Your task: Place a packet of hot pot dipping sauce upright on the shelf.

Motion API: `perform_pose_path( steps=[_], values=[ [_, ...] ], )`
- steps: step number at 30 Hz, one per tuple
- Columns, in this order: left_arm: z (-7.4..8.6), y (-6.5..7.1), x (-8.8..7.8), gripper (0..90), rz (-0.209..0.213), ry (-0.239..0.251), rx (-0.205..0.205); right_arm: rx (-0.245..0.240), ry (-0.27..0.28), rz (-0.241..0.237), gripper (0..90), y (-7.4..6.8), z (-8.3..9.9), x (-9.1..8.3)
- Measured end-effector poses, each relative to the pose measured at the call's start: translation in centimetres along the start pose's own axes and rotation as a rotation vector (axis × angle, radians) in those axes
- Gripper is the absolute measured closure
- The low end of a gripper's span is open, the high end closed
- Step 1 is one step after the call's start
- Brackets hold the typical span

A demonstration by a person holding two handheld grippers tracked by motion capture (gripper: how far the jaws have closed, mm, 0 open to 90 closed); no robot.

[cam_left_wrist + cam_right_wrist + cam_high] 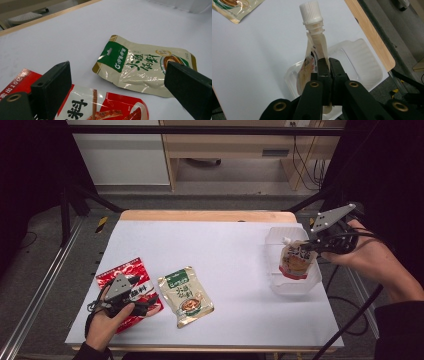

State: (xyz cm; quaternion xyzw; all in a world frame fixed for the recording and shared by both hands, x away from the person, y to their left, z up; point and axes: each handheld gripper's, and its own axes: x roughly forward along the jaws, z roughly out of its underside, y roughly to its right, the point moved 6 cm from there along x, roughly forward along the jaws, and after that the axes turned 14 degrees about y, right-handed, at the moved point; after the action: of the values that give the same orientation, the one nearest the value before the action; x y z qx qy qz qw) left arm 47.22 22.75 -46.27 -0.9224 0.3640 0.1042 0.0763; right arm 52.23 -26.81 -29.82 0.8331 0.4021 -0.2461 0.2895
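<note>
The left gripper (131, 301) rests with jaws spread wide over the flat red foil sachet (127, 287) at the near left of the white table (220, 250); nothing is clamped. Just beside it lies the cream-and-green flat sachet (186, 296), untouched. Farther off, at the right edge, the right gripper (314, 244) has its jaws pinched on the upper part of the spouted pouch with a white screw cap (314, 37), holding it inside the clear plastic tub (295, 282). Judged status: one pouch is being deposited and not yet released; two sachets remain to be transferred.
</note>
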Motion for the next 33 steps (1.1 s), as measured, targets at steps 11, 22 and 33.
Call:
perform_pose_path(
  steps=[11, 22, 33],
  values=[
    [0.1, 0.0, 0.0, 7.3, 0.000, -0.005, -0.002, 0.009, 0.004, -0.011, 88.5, 0.3, 1.6, 0.5],
    [0.1, 0.0, 0.1, 7.3, 0.001, -0.009, 0.001, 0.003, 0.015, -0.039, 88.5, 0.0, 1.8, 1.0],
    [0.3, 0.0, 0.2, 7.3, 0.001, -0.017, 0.002, 0.008, 0.039, -0.065, 88.4, -0.4, 2.1, 1.2]
  ],
)
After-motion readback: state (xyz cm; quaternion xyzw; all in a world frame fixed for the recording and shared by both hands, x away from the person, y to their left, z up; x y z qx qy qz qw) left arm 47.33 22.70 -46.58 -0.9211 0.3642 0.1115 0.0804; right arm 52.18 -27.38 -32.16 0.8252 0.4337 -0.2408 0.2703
